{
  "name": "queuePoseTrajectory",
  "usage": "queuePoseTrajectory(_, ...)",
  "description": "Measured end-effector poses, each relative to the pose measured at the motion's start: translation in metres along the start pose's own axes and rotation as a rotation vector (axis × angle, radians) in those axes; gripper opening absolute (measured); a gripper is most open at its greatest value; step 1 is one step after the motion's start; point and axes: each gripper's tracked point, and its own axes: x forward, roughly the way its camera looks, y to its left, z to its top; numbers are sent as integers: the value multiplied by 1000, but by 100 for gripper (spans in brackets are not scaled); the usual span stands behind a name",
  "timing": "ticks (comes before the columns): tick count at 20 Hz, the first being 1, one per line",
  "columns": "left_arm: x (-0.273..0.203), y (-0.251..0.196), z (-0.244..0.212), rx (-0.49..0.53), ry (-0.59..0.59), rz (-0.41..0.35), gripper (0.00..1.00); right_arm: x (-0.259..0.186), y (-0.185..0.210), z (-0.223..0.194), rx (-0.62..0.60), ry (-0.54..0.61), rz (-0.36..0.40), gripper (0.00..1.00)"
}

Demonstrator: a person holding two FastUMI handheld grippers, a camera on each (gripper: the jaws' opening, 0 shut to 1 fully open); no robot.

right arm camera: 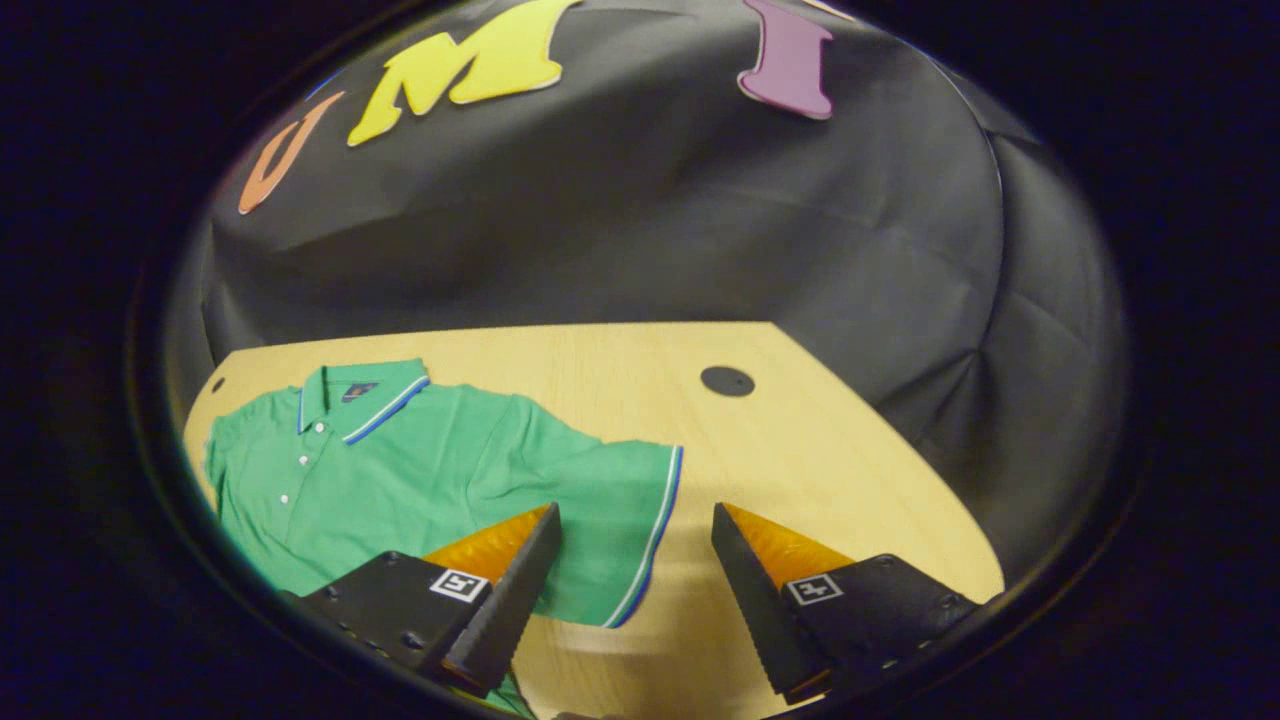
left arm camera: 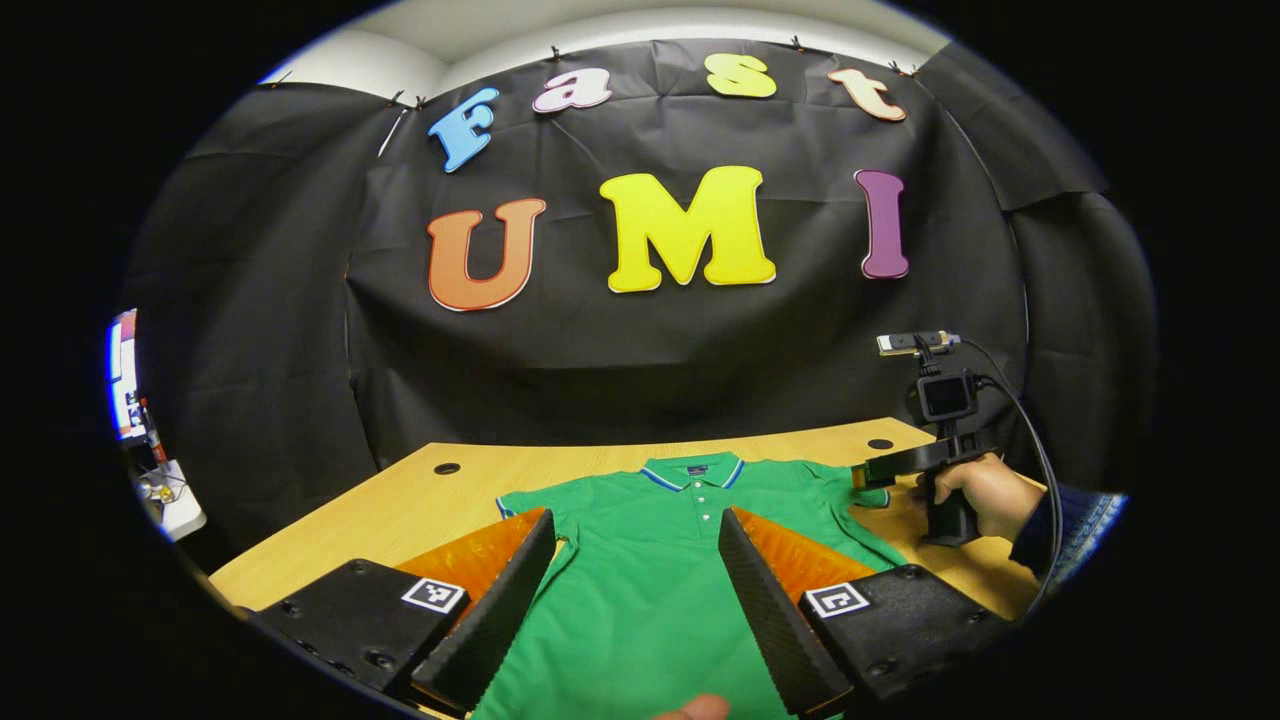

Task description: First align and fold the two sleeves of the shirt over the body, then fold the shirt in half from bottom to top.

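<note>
A green polo shirt (left arm camera: 640, 560) with a blue-and-white trimmed collar lies flat, front up, on the wooden table (left arm camera: 420, 500). My left gripper (left arm camera: 635, 600) is open above the shirt's body, nothing between its fingers. Farther right, a hand holds the right gripper (left arm camera: 880, 470) at the tip of the shirt's right sleeve. In the right gripper view, the shirt (right arm camera: 400, 470) lies to the left with its striped sleeve cuff (right arm camera: 655, 535) spread out. My right gripper (right arm camera: 635, 590) stands open, with the cuff's edge in the gap between its fingers.
The table (right arm camera: 800, 450) has round cable holes (right arm camera: 727, 381) near its back edge (left arm camera: 447, 468). Black cloth walls close the booth behind and at the sides. A person's hand (left arm camera: 985, 495) and blue sleeve are at the right.
</note>
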Motion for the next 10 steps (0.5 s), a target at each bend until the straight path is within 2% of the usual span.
queuePoseTrajectory(1,0,2,2,1,-5,5,100,11,-6,-3,-1,12,-29,90)
queuePoseTrajectory(4,2,1,1,-14,-2,-2,100,18,1,-2,57,19,27,87)
queuePoseTrajectory(5,3,3,-1,-19,4,0,100,18,2,-3,84,23,33,82)
queuePoseTrajectory(6,4,3,-4,-22,12,3,100,22,0,-1,80,16,27,72)
queuePoseTrajectory(7,5,5,-6,-26,20,4,100,24,5,-2,82,21,45,67)
queuePoseTrajectory(10,7,12,-8,-38,36,17,100,22,15,1,91,29,83,14)
